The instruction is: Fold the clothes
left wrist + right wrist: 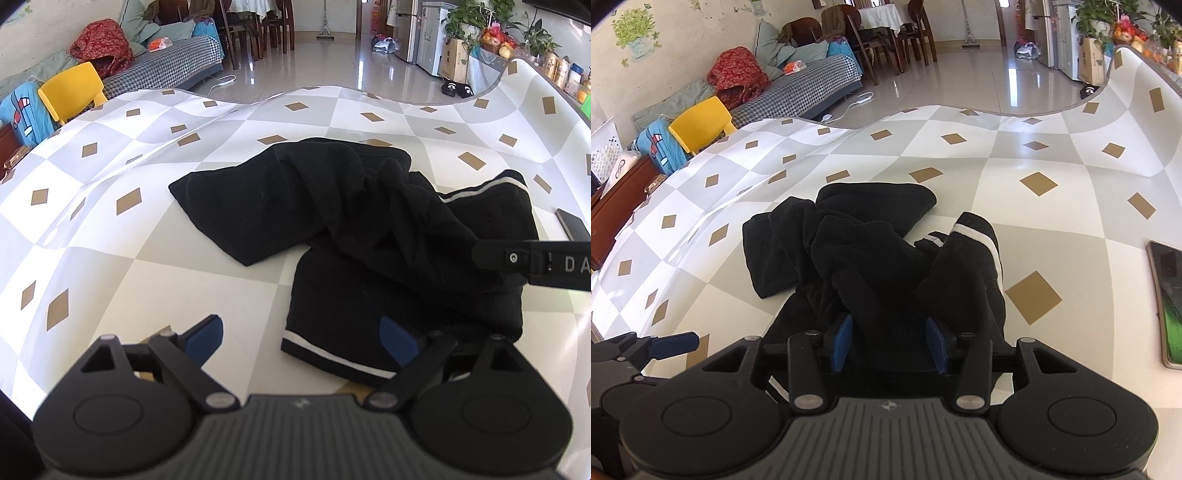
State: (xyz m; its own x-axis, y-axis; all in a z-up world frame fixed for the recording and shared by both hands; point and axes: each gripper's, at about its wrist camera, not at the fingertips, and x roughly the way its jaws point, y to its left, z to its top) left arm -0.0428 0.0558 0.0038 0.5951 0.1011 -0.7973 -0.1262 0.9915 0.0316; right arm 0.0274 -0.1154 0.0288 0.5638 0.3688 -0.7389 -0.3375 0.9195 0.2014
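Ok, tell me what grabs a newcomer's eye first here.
A crumpled black garment with white stripes lies mid-table on the checkered tablecloth. The right gripper has a bunch of it between its blue pads; the left gripper gapes open beside the striped hem. A yellow chair glows beyond.

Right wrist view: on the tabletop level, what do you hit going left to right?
Left hand-held gripper at the left edge → black garment in the middle → phone at the right edge.
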